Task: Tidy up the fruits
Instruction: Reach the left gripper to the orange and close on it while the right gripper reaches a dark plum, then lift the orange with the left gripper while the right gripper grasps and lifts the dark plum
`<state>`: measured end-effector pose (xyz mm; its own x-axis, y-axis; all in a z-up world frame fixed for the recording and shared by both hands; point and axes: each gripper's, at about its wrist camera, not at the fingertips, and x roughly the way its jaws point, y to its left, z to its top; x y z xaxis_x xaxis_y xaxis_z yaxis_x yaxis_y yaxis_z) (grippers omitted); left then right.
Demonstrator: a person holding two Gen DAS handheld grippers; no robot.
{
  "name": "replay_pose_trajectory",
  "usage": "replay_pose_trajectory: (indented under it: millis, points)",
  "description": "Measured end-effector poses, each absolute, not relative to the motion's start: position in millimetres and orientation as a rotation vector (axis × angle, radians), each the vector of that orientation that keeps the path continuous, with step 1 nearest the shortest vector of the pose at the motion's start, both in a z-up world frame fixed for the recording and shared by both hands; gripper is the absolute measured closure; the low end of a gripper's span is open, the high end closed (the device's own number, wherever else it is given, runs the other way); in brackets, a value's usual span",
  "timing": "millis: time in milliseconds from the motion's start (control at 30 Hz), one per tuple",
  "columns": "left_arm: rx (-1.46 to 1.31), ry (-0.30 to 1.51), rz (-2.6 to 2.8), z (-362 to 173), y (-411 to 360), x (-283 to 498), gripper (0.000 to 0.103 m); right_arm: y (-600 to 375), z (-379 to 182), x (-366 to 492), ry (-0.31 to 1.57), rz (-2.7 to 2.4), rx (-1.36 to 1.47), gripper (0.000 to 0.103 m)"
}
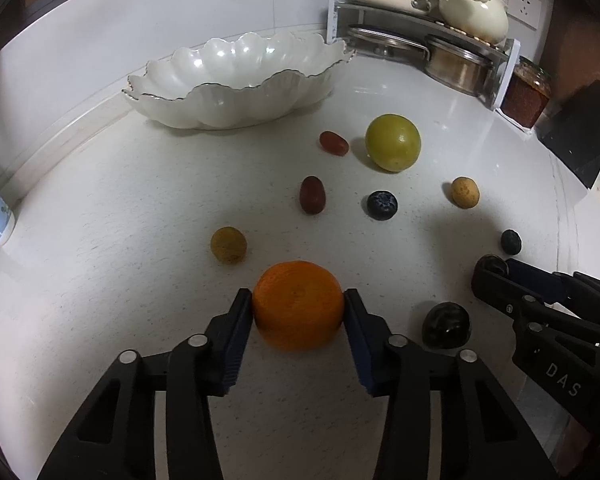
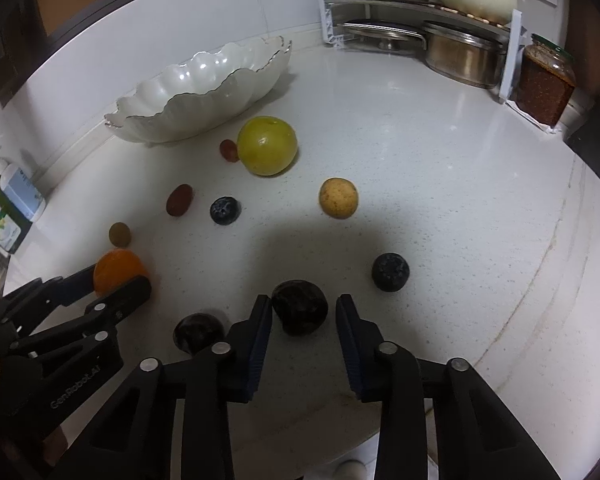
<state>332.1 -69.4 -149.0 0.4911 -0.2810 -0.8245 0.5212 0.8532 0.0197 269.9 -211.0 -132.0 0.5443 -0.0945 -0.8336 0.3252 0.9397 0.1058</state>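
My left gripper (image 1: 299,304) is shut on an orange (image 1: 299,304) that rests on the white counter. My right gripper (image 2: 303,312) is open around a dark plum (image 2: 299,306); only the left pad is near it. A second dark plum (image 2: 198,332) lies between the grippers. A white scalloped bowl (image 1: 236,96) stands empty at the back. A green fruit (image 1: 393,142), two red grapes (image 1: 312,195), two blueberries (image 1: 381,205) and two tan longans (image 1: 228,245) lie scattered in front of it.
A metal rack (image 2: 420,8) with pots and cream crockery stands at the back right, a jar (image 2: 544,80) beside it. A bottle (image 2: 22,192) and a carton stand at the left wall. A dark block (image 1: 580,128) sits at the right.
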Motion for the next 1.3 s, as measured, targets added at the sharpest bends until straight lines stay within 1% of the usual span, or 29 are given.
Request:
replay_pose_trajectory:
  millis: [33,367,600,933,1300]
  points:
    - [0.287,0.937,-0.493,-149,-70,332,0.058,-210,-132,271,0.966,-0.247,0.258,0.073]
    - [0.256,0.952,-0.490,-147,-67,331,0.059,-209,-130,270,0.954,-0.251,0.231,0.073]
    - [0.242,0.919,-0.489,-132,-65,328,0.059,-210,-118,267,0.932,-0.243,0.218,0.073]
    - [0.237,0.805,-0.460,-96,-60,325,0.060,-208,-87,269,0.851,-0.220,0.190,0.073]
    - [0.229,0.677,-0.431,-57,-51,344,0.060,-193,-60,290,0.778,-0.179,0.190,0.073]
